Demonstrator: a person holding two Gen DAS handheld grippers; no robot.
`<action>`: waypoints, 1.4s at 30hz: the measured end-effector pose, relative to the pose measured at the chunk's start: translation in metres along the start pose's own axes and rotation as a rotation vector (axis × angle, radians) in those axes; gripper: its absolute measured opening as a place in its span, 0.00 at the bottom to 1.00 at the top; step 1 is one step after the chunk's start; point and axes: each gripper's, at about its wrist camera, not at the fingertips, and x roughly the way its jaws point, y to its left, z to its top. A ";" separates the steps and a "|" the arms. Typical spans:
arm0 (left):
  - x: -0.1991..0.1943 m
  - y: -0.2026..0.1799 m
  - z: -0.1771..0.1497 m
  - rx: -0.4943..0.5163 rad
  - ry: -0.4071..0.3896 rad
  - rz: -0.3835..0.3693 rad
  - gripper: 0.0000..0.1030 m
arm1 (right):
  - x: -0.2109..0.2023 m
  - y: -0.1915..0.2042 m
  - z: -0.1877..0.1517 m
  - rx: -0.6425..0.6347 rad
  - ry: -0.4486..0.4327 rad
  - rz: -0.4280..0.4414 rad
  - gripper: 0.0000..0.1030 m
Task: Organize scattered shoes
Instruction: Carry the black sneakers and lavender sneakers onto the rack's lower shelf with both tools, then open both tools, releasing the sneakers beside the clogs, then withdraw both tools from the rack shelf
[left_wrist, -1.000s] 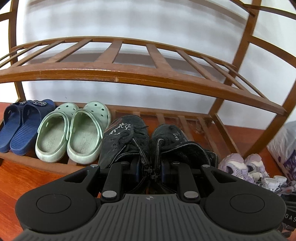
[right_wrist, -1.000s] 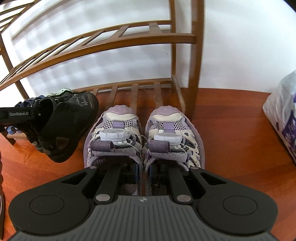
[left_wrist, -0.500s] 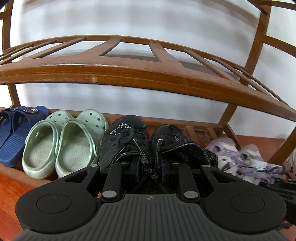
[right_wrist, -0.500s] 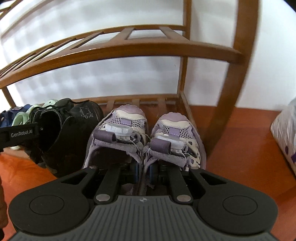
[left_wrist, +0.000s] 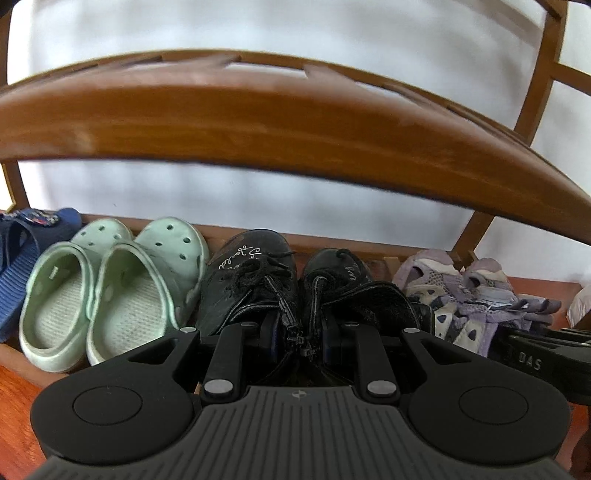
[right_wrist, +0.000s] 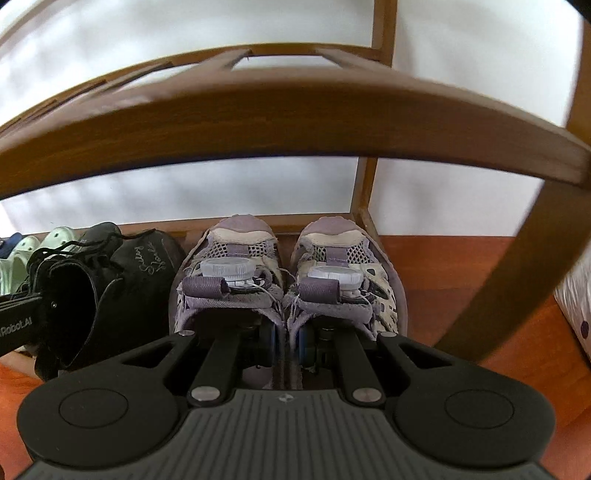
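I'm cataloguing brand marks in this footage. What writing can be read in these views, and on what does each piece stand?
"DAS": white letters on the side of the right gripper, seen from the left wrist.
"Robot.AI": white letters on the side of the left gripper, cut off at the picture's edge.
White cursive on the toes of the black shoes: too loopy and small to read for sure.
Nothing legible elsewhere.
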 end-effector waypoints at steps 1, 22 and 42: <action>0.002 -0.001 0.001 0.002 0.001 0.004 0.22 | 0.004 0.000 0.000 -0.006 0.003 -0.001 0.12; -0.034 -0.007 0.008 0.045 0.017 -0.071 0.52 | -0.024 0.002 -0.006 -0.056 -0.029 0.000 0.45; -0.060 0.003 -0.021 0.007 0.118 -0.074 0.61 | -0.073 -0.017 -0.058 0.022 0.008 -0.011 0.67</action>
